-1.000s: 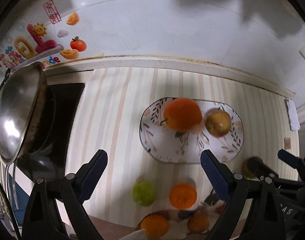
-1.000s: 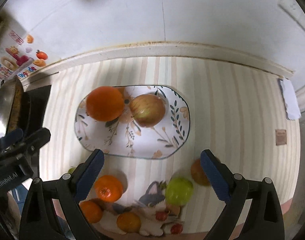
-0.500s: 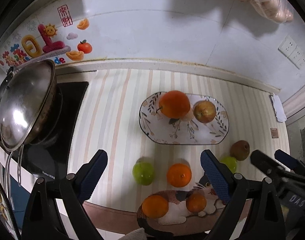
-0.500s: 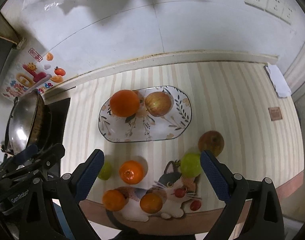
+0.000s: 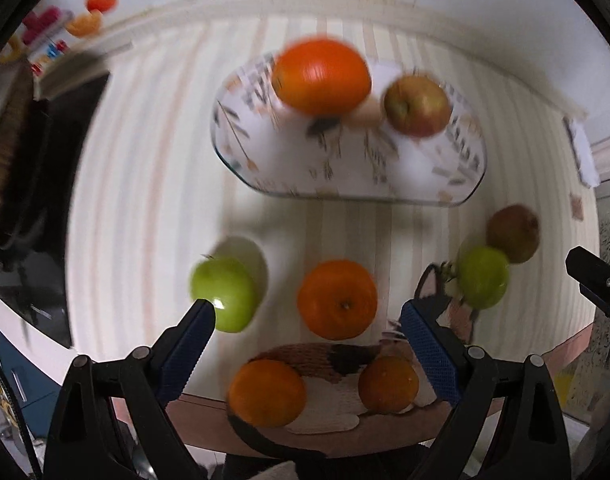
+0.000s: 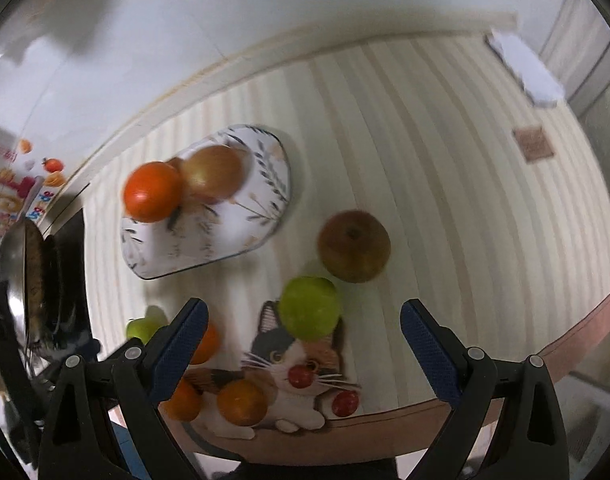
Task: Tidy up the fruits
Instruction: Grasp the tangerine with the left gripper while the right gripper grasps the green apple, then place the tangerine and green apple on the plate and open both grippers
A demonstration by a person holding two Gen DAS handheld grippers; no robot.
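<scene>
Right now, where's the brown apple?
In the right wrist view, the brown apple sits on the counter, right of the plate, just behind a green apple.

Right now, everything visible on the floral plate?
The floral plate is an oblong white dish with a leaf-and-flower print and a thin dark rim; it looks ceramic. It lies flat on the striped countertop, behind the loose fruit. An orange and a reddish apple sit on its far half. Neither gripper touches it.

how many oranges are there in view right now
4. One orange on the plate sits beside an apple; one loose on the counter; two on the cat mat near the front edge. None looks hidden.
</scene>
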